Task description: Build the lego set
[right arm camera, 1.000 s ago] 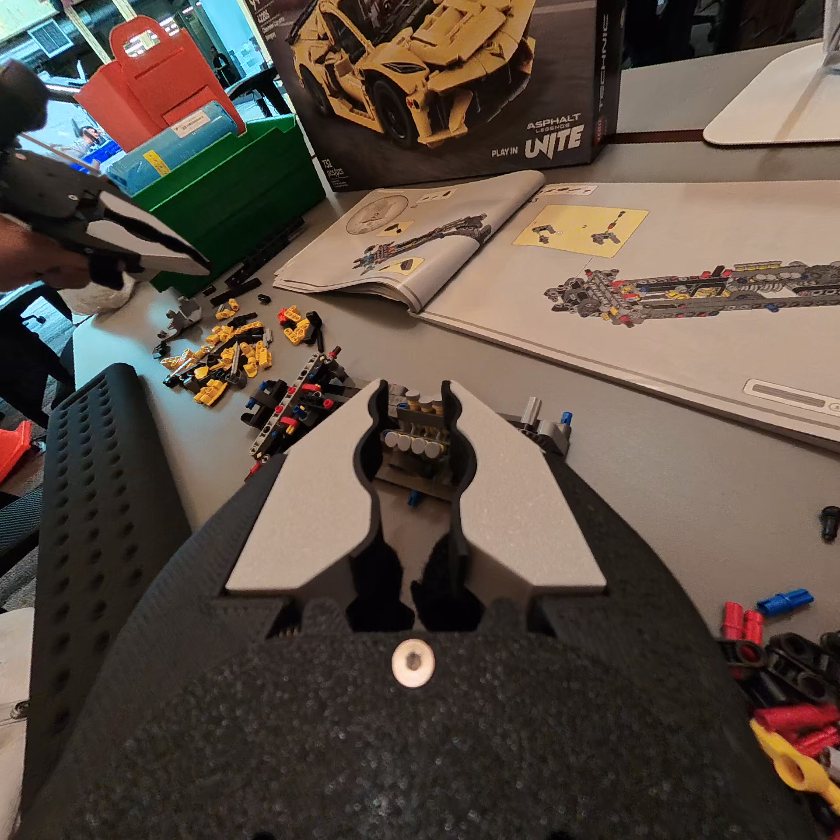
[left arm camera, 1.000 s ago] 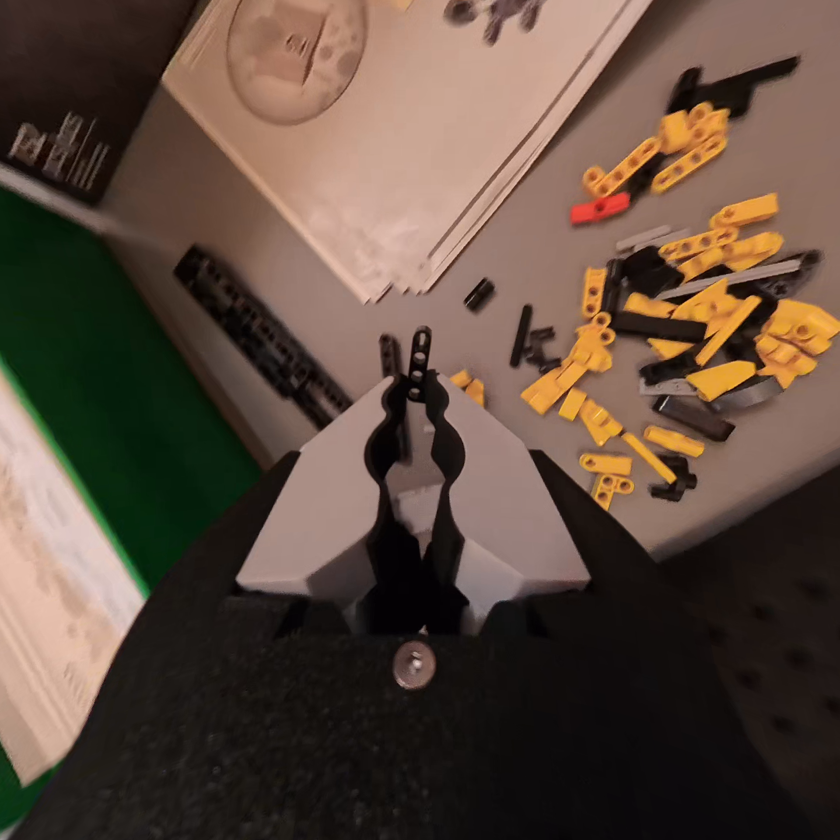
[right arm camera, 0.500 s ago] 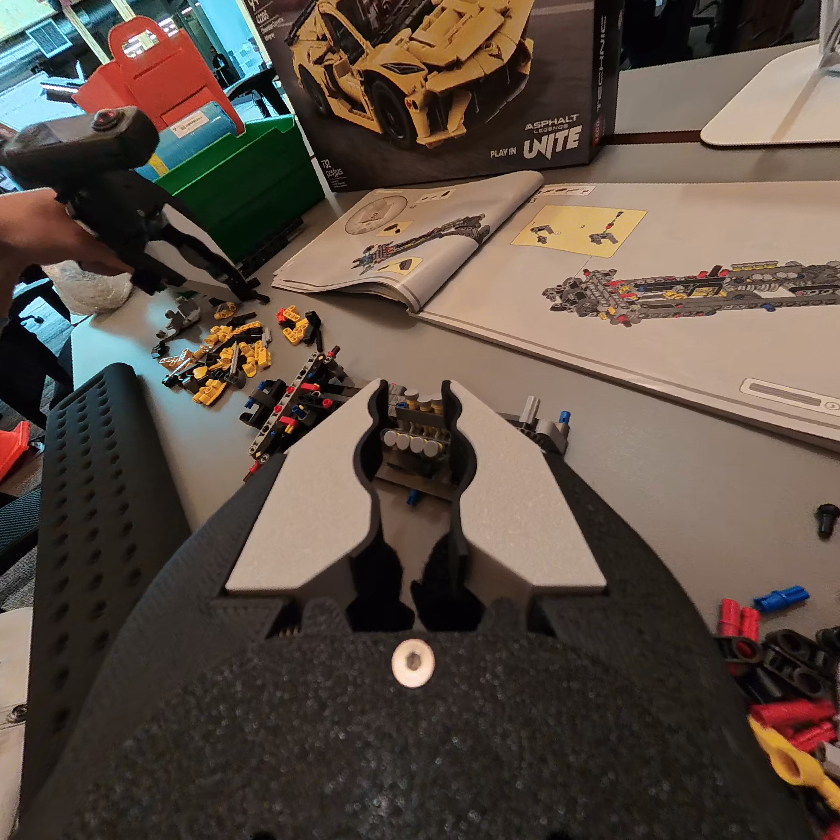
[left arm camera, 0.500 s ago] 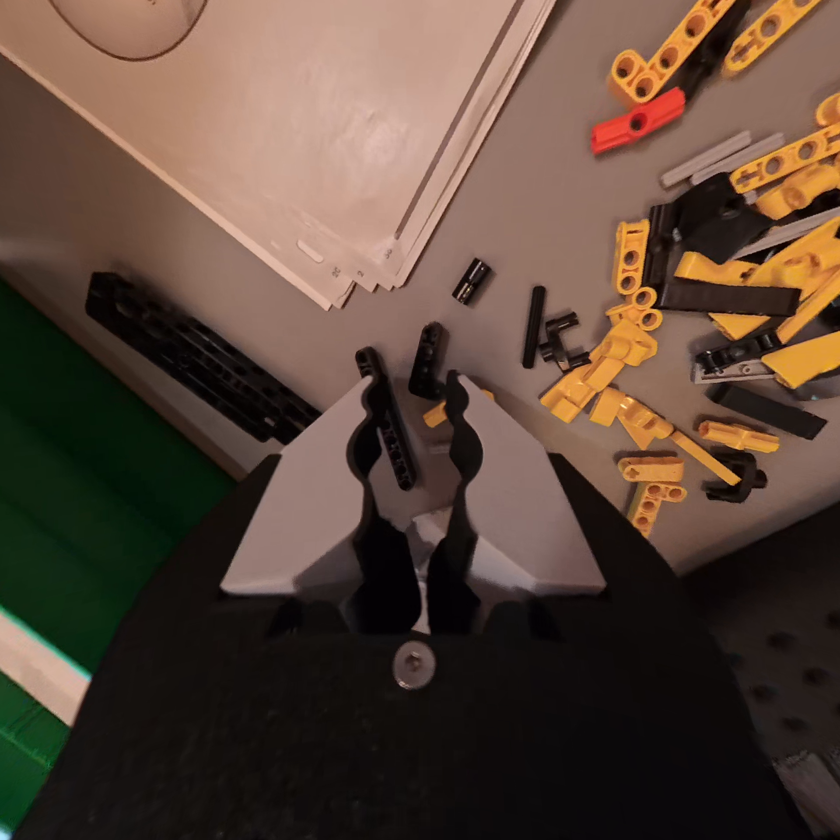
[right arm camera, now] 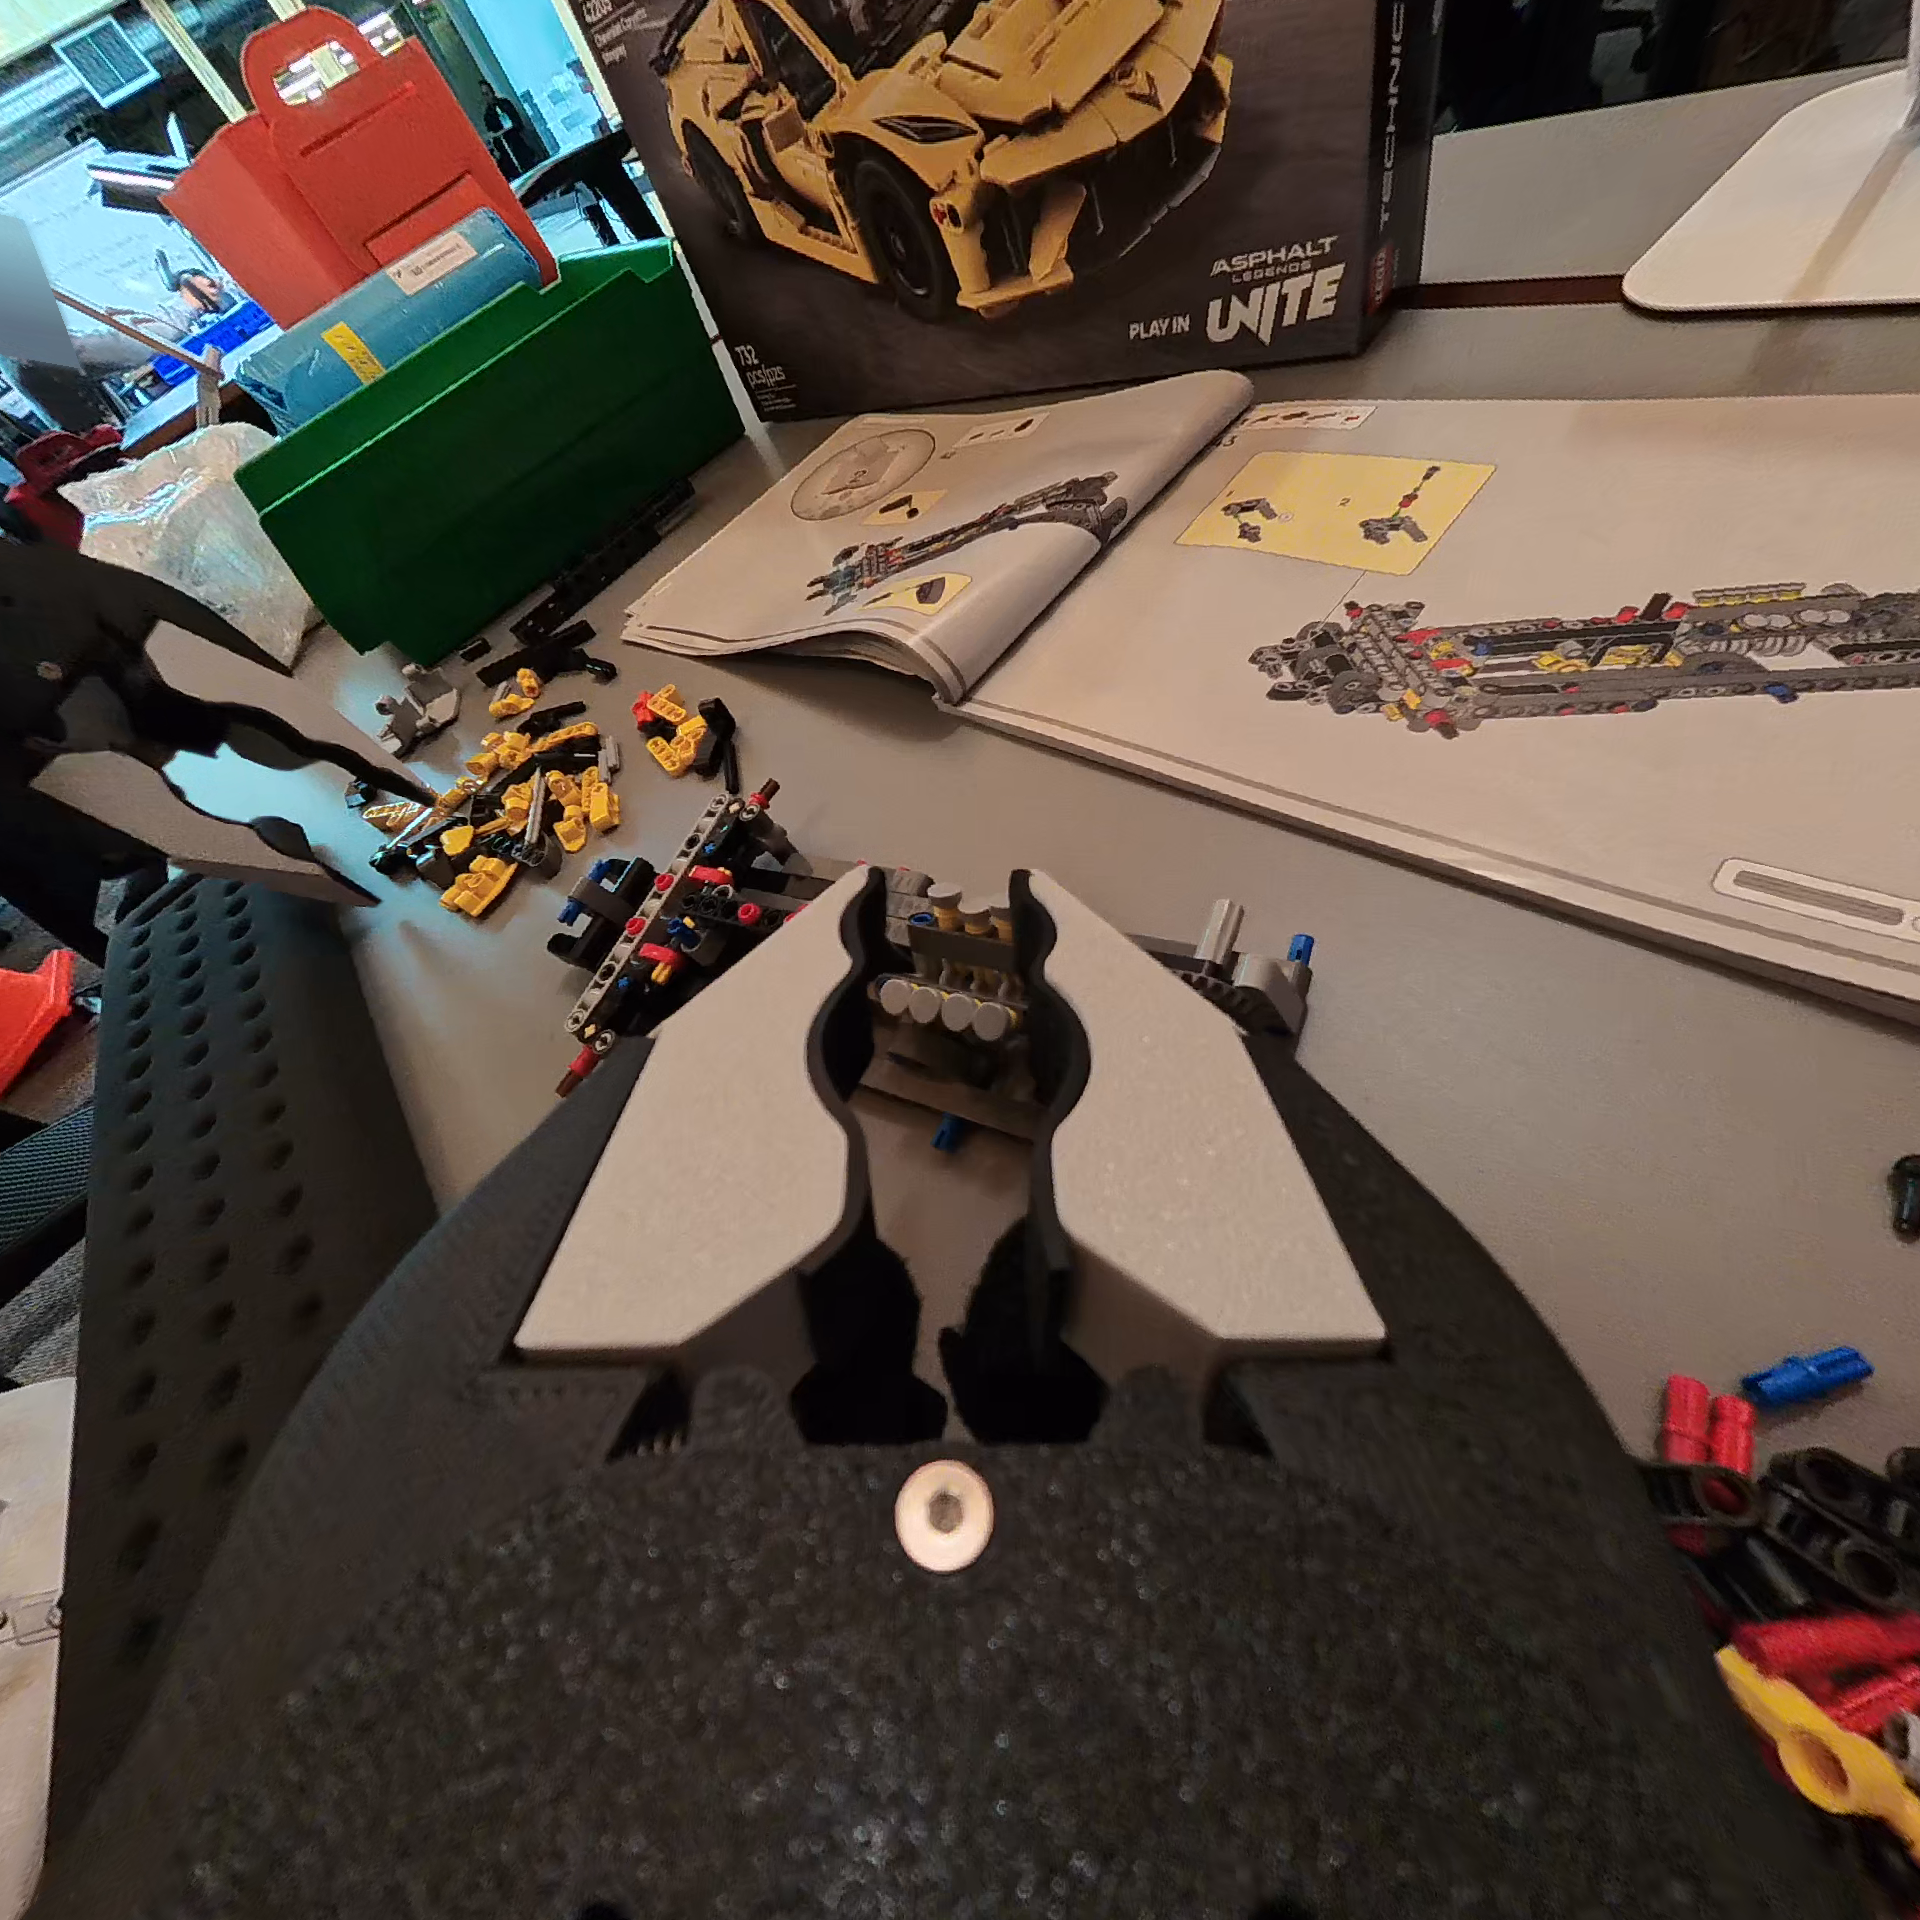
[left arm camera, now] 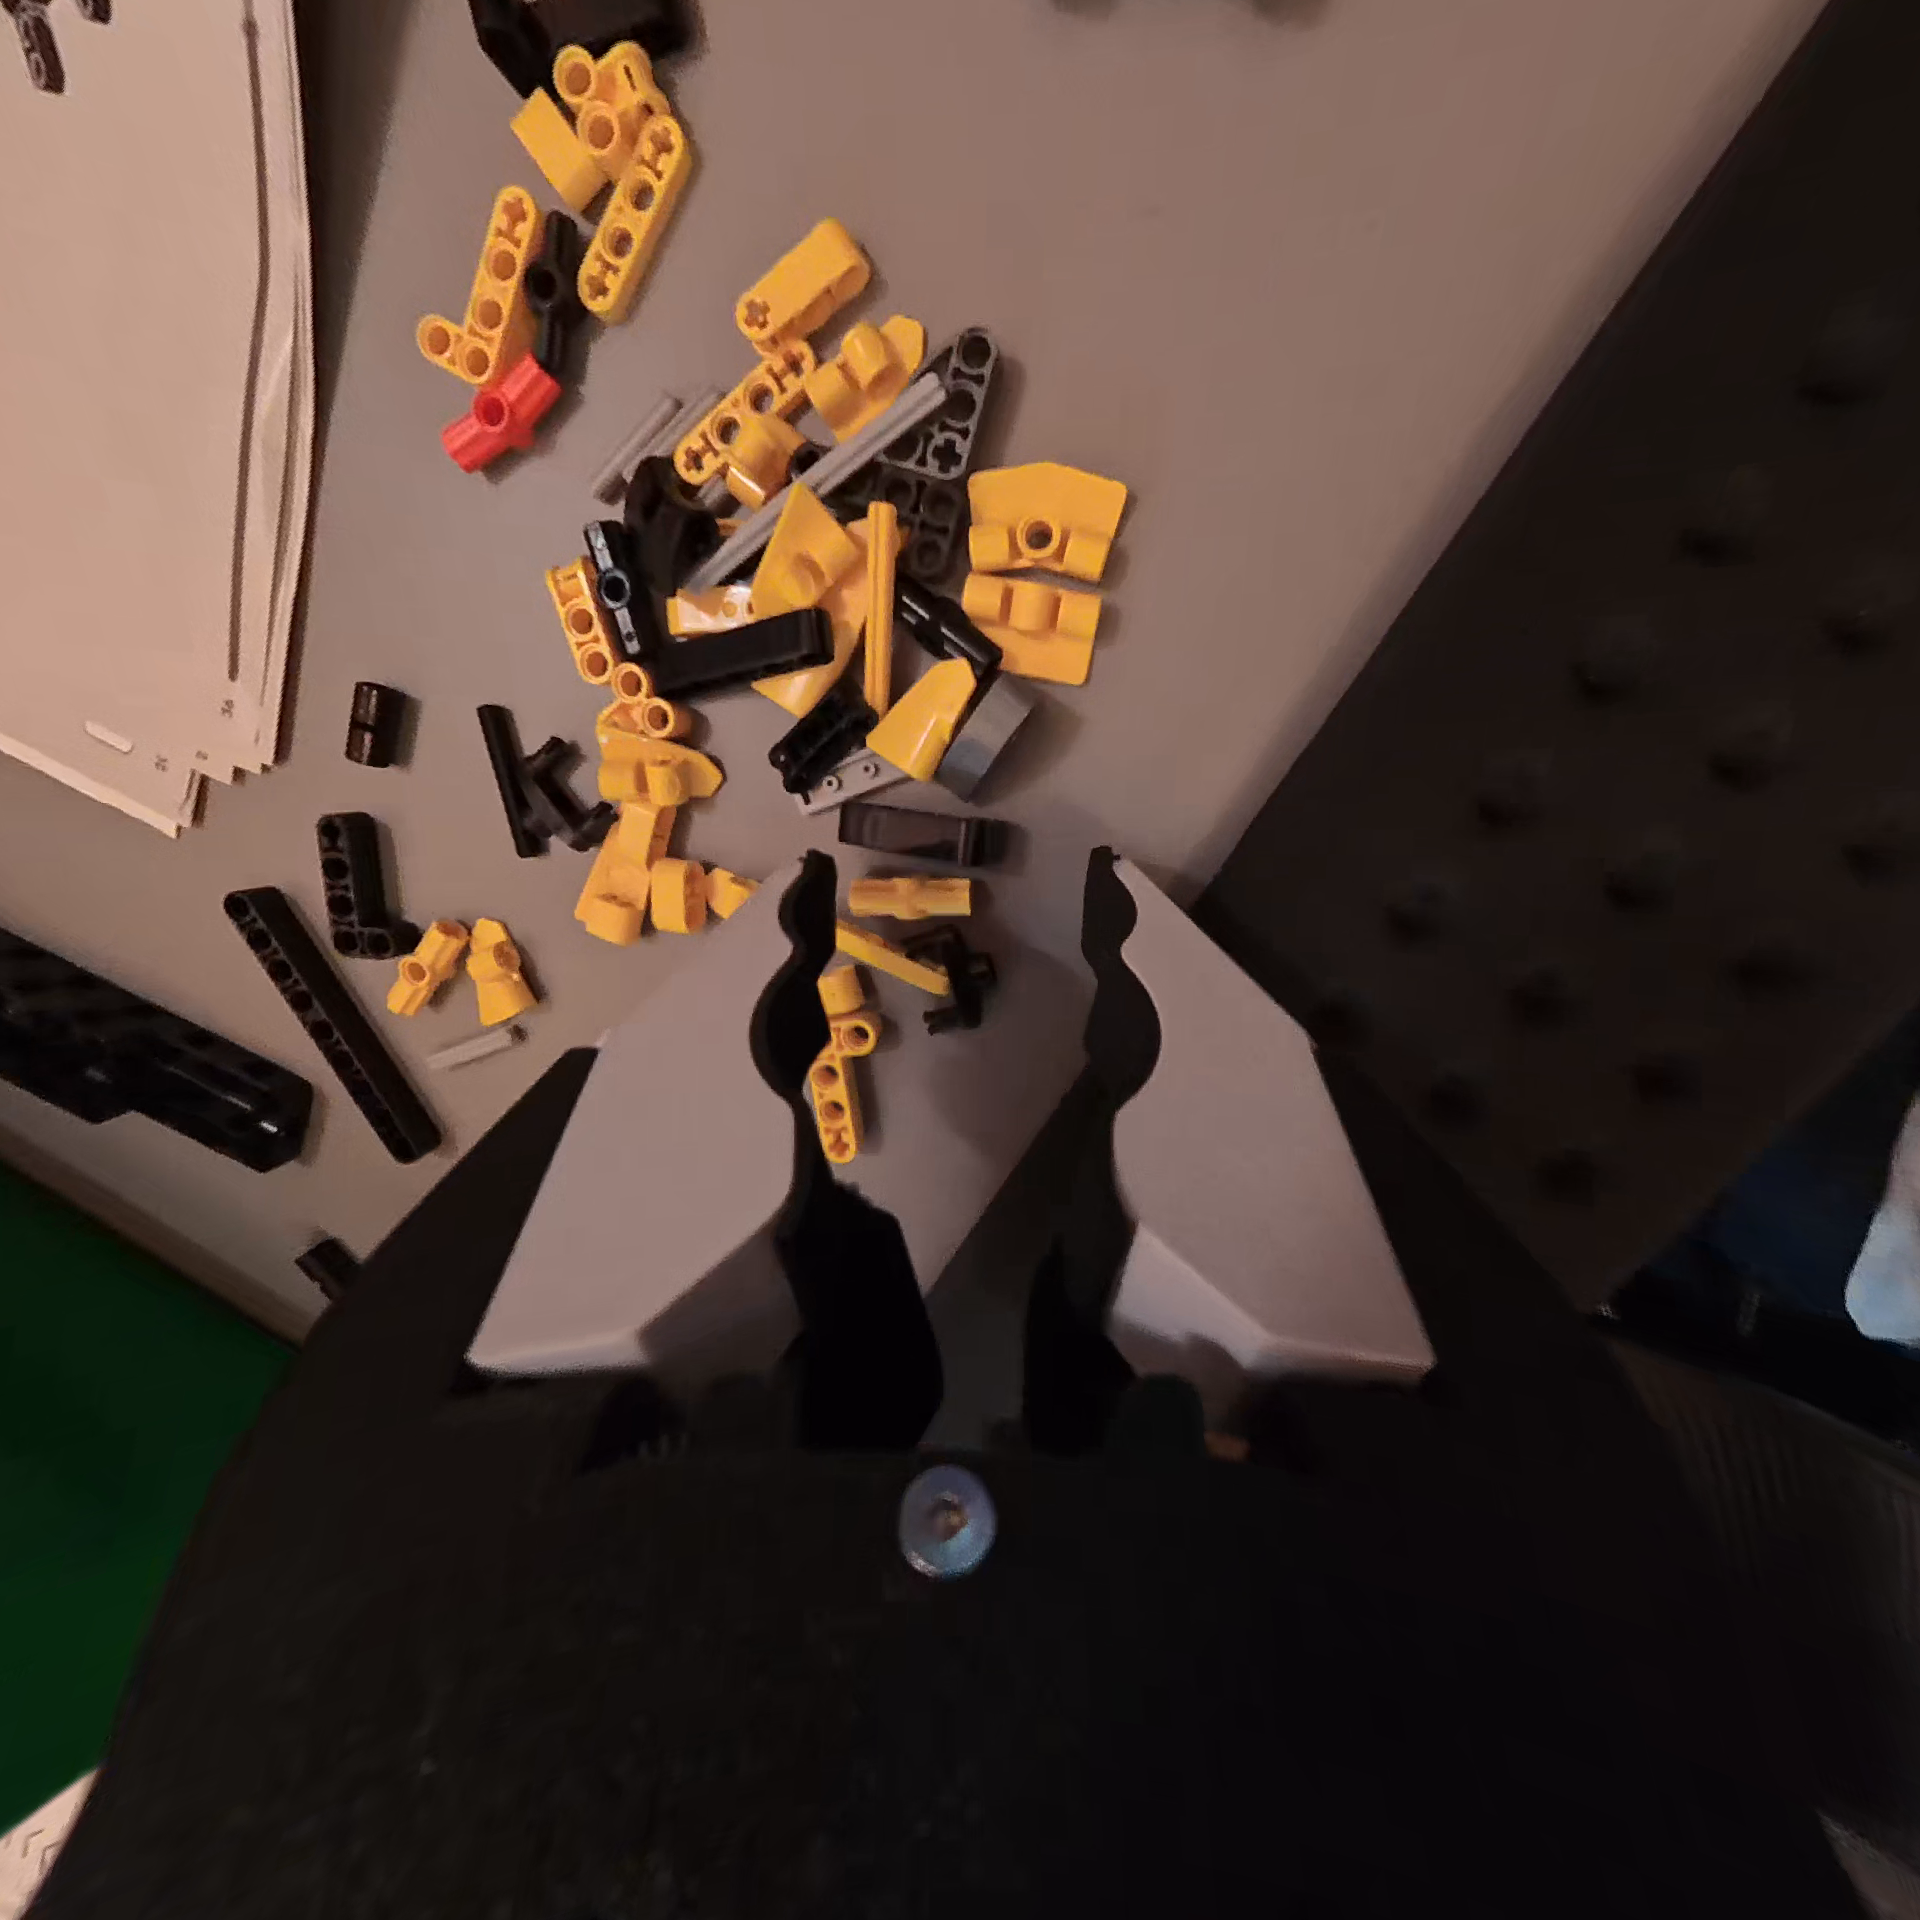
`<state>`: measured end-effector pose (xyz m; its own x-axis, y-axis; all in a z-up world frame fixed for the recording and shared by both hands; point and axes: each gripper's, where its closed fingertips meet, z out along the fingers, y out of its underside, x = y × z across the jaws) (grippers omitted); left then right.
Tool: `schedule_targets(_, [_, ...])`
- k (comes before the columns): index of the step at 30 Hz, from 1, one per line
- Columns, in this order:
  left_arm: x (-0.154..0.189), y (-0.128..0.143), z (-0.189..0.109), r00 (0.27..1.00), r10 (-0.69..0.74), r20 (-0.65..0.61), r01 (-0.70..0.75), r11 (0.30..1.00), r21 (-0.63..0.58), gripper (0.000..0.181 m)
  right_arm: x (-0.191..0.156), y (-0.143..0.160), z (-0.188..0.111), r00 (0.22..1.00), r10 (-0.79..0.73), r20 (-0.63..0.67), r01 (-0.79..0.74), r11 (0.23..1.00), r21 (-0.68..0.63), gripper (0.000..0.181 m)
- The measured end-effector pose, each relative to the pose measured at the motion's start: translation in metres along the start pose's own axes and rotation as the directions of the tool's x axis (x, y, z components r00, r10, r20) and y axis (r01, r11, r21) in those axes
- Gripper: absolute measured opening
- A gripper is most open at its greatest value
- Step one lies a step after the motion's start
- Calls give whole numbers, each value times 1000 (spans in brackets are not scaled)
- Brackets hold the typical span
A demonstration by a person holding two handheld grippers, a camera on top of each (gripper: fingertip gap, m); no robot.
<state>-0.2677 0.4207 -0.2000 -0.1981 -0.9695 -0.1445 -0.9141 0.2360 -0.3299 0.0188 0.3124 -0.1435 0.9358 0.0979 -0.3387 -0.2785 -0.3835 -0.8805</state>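
Many loose pieces [left arm camera: 821, 582] (yellow, black) on grey table [left arm camera: 1195, 260].

The left wrist view looks steeply down from close above the grey table [left arm camera: 1299, 312], over the pile of yellow and black pieces [left arm camera: 831, 582] near the table's left edge. The right wrist view sits low, looking forward across the table toward the far car box [right arm camera: 1018, 177] and the open instruction booklet [right arm camera: 1039, 540]. Both views share that pile [right arm camera: 530, 800], the booklet's corner [left arm camera: 156, 416] and the green bin [right arm camera: 499, 436].
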Motion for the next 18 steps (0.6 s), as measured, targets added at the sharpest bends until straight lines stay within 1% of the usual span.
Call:
schedule_targets(4, [-6, -8, 2, 1000, -23, 2, 23, 999, 37, 41, 1, -1, -1, 1000, 8, 1, -8, 1000, 7, 22])
schedule_targets(7, [-5, -5, 6, 1000, -2, -1, 2, 1000, 18, 28, 0, -1, -1, 1000, 3, 0, -3, 1000, 5, 23])
schedule_targets(11, [-6, -4, 4, 1000, 8, 9, -8, 999, 32, 24, 0, 0, 0, 1000, 2, 2, -2, 1000, 3, 22])
schedule_targets(13, [-8, -8, -1, 1000, 3, 12, -4, 997, 74, 17, 0, 0, 0, 1000, 3, 2, -3, 1000, 3, 22])
schedule_targets(18, [-37, -15, -20, 993, -116, 15, 109, 968, 228, 16, -1, -1, -1, 1000, 6, 5, -6, 1000, 5, 22])
